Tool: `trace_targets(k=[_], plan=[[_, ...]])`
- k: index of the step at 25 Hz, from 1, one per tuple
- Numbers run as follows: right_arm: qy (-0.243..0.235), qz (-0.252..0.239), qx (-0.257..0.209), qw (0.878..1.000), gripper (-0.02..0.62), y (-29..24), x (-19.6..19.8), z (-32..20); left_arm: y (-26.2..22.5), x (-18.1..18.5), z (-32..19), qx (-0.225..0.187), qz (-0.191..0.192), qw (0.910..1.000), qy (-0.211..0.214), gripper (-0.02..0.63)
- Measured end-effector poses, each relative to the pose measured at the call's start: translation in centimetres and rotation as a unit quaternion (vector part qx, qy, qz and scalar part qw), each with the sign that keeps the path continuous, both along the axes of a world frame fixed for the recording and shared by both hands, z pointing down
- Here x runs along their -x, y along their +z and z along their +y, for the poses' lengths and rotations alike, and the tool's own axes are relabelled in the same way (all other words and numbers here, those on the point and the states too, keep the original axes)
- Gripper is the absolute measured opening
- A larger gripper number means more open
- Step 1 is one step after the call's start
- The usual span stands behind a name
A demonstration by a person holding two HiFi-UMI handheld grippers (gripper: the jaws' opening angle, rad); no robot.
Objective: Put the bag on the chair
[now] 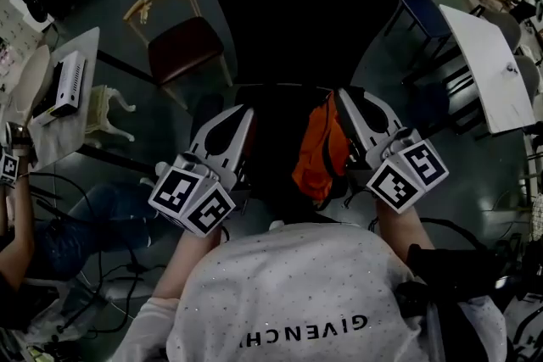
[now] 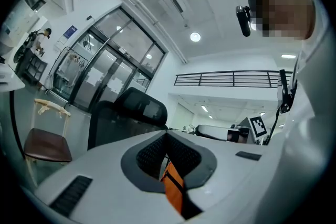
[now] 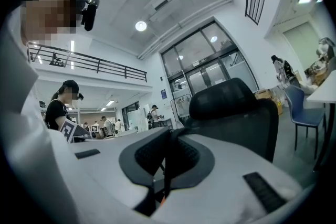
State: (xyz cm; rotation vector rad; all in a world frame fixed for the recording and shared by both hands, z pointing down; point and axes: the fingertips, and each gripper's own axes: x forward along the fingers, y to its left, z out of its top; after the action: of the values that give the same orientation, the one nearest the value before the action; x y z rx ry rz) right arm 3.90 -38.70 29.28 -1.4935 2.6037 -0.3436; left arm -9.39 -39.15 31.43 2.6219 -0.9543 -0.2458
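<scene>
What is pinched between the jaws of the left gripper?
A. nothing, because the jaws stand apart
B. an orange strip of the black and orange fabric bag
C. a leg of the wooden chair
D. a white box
B: in the left gripper view, the left gripper has its jaws closed on an orange strip of the black and orange fabric bag.
</scene>
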Motion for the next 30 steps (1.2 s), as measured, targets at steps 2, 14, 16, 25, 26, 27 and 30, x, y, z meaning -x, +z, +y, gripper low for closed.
trace_targets(k=[2,14,16,25,26,27,30], plan=[[-0.003,0.000,-0.002,1.000,-0.002,-0.1,-0.2,-1.0,0.1,-0.3,-1.0,0.000,-0.001,1.0000,-0.002,0.000],[-0.042,0.005,0.009,0.999,-0.002,0.2,-1.2,-8.8,0.1,-1.9,-7.7,0.011,-0.001,0.9993,-0.035,0.000],[-0.049,0.004,0.010,0.999,-0.002,0.5,-1.1,-10.1,0.4,-1.8,-8.7,0.014,-0.002,0.9990,-0.042,0.000],[-0.069,-0.010,0.030,0.997,-0.002,2.6,-1.2,-14.4,1.6,-1.7,-11.2,0.021,-0.003,0.9977,-0.065,0.000],[-0.070,-0.009,0.032,0.997,-0.002,2.8,-1.3,-14.8,1.7,-1.7,-11.3,0.022,-0.002,0.9975,-0.067,0.000],[-0.072,-0.008,0.035,0.997,-0.002,3.2,-1.4,-15.1,1.8,-1.7,-11.4,0.024,-0.002,0.9973,-0.070,0.000],[-0.077,0.009,0.039,0.996,-0.002,4.6,-0.9,-15.8,2.8,-0.9,-11.9,0.043,-0.016,0.9949,-0.091,0.000]])
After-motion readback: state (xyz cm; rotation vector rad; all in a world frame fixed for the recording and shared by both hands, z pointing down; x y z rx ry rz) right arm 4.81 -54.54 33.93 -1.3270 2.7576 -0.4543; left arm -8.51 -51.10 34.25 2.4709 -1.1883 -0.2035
